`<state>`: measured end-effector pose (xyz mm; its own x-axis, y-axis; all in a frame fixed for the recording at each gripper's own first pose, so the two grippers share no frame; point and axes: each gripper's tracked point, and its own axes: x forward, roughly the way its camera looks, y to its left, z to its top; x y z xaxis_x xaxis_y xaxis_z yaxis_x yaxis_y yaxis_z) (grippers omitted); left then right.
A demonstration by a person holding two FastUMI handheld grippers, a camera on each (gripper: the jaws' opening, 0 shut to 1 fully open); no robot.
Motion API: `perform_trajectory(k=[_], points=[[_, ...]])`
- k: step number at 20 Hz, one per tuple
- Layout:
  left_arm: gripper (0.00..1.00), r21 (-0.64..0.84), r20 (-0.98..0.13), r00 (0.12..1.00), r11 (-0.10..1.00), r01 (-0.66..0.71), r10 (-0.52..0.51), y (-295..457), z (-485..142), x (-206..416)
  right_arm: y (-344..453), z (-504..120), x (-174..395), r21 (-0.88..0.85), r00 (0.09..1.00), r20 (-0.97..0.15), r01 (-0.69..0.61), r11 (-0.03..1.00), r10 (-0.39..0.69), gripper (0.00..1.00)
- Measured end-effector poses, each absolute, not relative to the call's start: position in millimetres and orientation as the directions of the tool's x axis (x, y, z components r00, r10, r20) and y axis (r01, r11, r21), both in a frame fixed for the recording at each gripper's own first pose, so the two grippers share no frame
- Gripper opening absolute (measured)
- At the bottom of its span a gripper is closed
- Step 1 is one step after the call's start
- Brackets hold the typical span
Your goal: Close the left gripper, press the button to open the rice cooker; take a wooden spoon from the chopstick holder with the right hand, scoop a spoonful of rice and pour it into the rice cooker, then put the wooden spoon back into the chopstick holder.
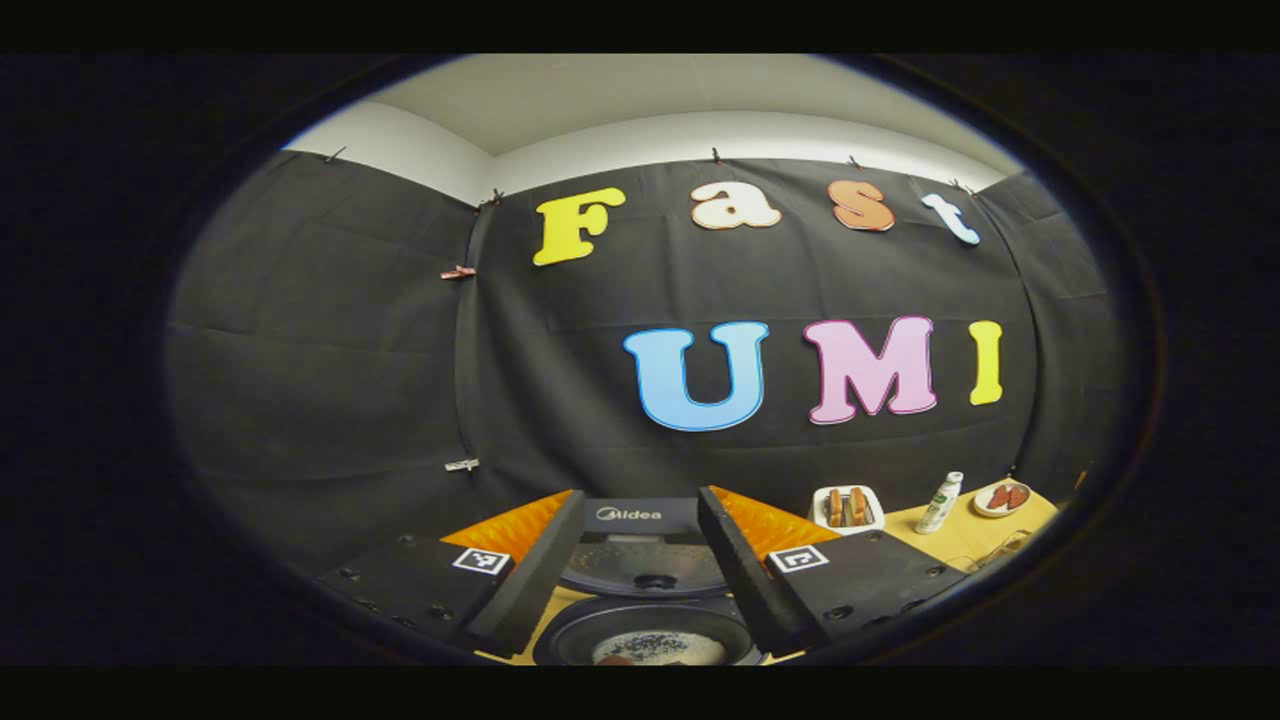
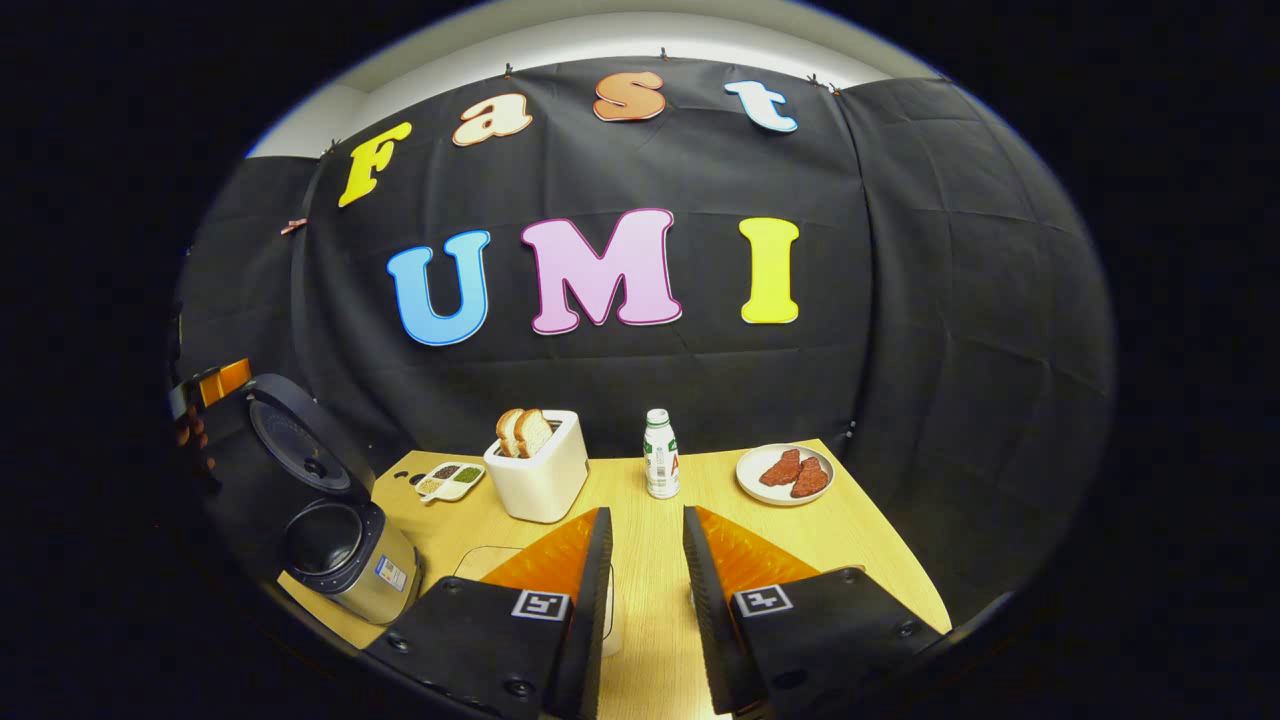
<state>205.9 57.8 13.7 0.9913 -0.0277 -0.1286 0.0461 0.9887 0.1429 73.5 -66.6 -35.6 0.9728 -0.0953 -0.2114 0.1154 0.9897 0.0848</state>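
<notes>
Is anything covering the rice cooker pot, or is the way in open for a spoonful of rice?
Nothing visible blocks it. The rice cooker has its lid swung up and back, leaving the pot mouth uncovered.

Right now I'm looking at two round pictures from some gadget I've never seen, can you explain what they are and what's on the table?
Each picture comes from a small fisheye camera riding on a hand-held claw; a person holds one in each hand.

The left gripper view looks past the left claw, open and holding nothing, down into an open rice cooker with its lid up.

The right gripper view looks past the right claw, also open and holding nothing, across a wooden table. On it stand a white toaster with bread slices, a small bottle, a plate of reddish pieces, a divided dish of grains, and the cooker at far left.
</notes>
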Motion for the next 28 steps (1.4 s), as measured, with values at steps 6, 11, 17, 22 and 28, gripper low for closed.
perform_trajectory(k=[6, 11, 17, 22, 28], points=[[0.79, 0.174, -0.14, 0.988, 0.981, 0.086, -0.062, 56.9, 5.8, 239.8, -70.5, -37.3, 71.4, 0.071, 0.97, -0.218, 0.122, 0.99, -0.104, 0.45], [0.85, 0.162, -0.185, 0.979, 0.98, 0.117, -0.087, 50.6, -3.5, 266.4, -71.4, -37.9, 71.3, 0.071, 0.97, -0.222, 0.121, 0.99, -0.103, 0.45], [0.86, 0.138, -0.228, 0.968, 0.981, 0.136, -0.102, 46.7, -15.9, 273.0, -66.2, -41.7, 70.8, 0.072, 0.969, -0.233, 0.107, 0.992, -0.088, 0.45], [0.89, 0.128, -0.24, 0.966, 0.983, 0.13, -0.096, 48.2, -18.4, 260.2, -62.1, -43.0, 72.1, 0.079, 0.969, -0.236, 0.095, 0.992, -0.074, 0.45], [0.89, 0.117, -0.257, 0.962, 0.985, 0.128, -0.094, 52.6, -27.4, 223.1, -37.0, -44.0, 71.4, 0.095, 0.971, -0.24, 0.022, 0.995, 0.001, 0.45]])
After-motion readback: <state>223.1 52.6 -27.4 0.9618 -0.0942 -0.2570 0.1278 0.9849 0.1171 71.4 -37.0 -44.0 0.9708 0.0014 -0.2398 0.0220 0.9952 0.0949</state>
